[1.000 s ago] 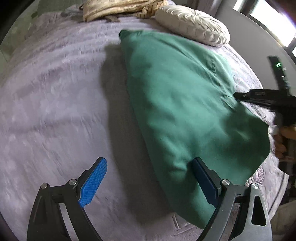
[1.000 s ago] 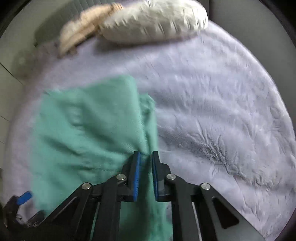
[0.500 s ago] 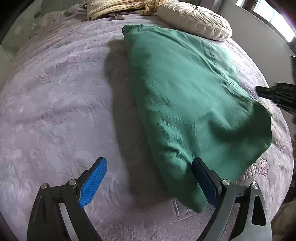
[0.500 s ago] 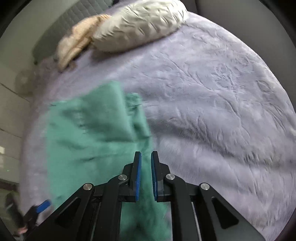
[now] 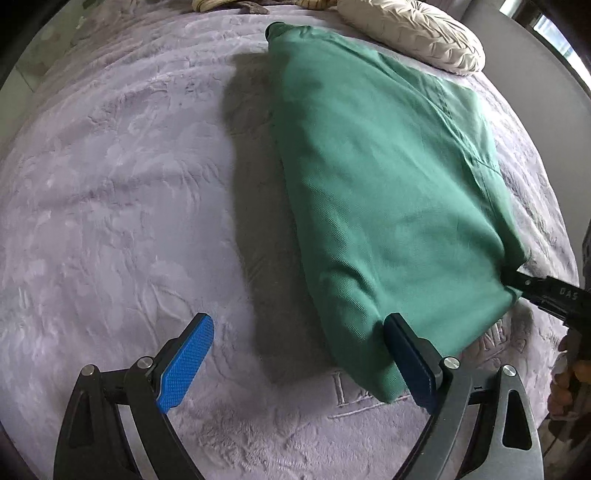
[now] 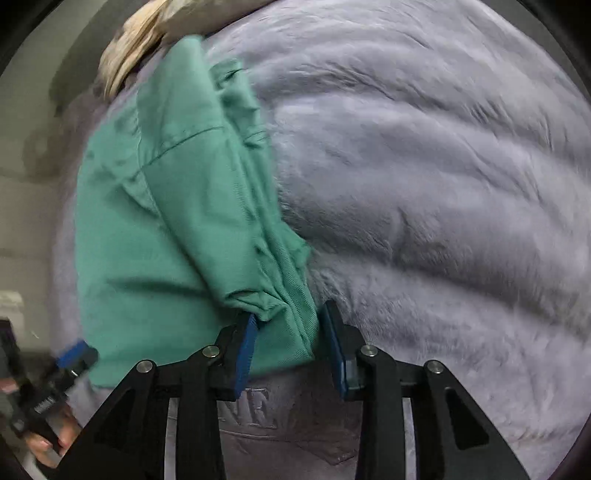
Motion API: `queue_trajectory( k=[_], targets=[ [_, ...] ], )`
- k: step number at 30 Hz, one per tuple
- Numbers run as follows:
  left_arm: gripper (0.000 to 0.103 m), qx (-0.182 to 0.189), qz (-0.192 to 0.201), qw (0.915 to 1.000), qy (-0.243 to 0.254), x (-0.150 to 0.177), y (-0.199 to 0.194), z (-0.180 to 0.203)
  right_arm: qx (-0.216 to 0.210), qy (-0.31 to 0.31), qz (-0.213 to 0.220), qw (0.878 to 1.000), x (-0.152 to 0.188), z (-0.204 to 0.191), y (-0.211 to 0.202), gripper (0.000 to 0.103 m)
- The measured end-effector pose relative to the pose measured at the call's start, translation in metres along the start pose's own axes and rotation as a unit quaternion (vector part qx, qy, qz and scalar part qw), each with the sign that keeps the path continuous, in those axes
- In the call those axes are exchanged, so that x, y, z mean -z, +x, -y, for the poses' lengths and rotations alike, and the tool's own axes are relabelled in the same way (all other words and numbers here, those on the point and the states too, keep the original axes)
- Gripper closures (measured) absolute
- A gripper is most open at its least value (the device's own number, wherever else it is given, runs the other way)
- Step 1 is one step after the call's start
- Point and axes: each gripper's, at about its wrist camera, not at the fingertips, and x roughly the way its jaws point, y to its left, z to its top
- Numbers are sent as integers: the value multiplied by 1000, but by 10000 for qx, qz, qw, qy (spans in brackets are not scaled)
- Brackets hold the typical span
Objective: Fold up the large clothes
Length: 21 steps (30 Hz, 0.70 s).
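Note:
A green garment [image 5: 376, 177] lies folded lengthwise on a lilac bedspread [image 5: 110, 206]. It also shows in the right wrist view [image 6: 177, 221]. My left gripper [image 5: 295, 354] is open, its right finger touching the garment's near left corner, its left finger over bare bedspread. My right gripper [image 6: 290, 343] is open, its jaws parted around the garment's near right corner, which sits loose between the pads. In the left wrist view the right gripper [image 5: 546, 291] shows at the garment's right corner.
A cream round pillow [image 5: 413, 33] and a beige blanket [image 6: 125, 62] lie at the head of the bed. Embroidered letters [image 6: 258, 410] mark the bedspread near the foot edge. A grey wall runs along the bed's right side.
My right gripper has opened and let go of the garment's corner after lowering it to the bed. The garment has settled flat. My left gripper has stayed open.

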Motion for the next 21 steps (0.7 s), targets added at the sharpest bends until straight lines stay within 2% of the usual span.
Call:
queue_trajectory(
  k=[7,10,11,14,21],
  targets=[
    [9,-57,-153,9997,-164,1,-4,-3,259,-117,-141,9995,7,1,-22,61],
    [9,-140,-163,9997,-139,1,-6,-2,200,22,-75,9998,7,7,-40,61],
    [9,-153,-163,9997,-131,1,-7,-2,189,24,-31,9998,5,9,-46,59],
    [9,-173,-152,9996,-134,2,-8,-2,141,-26,123,9998,3,9,-63,44],
    [9,-199,-193,9994,-224,2,-10,0,24,-155,96,9998,-6,-1,-62,43]
  ],
)
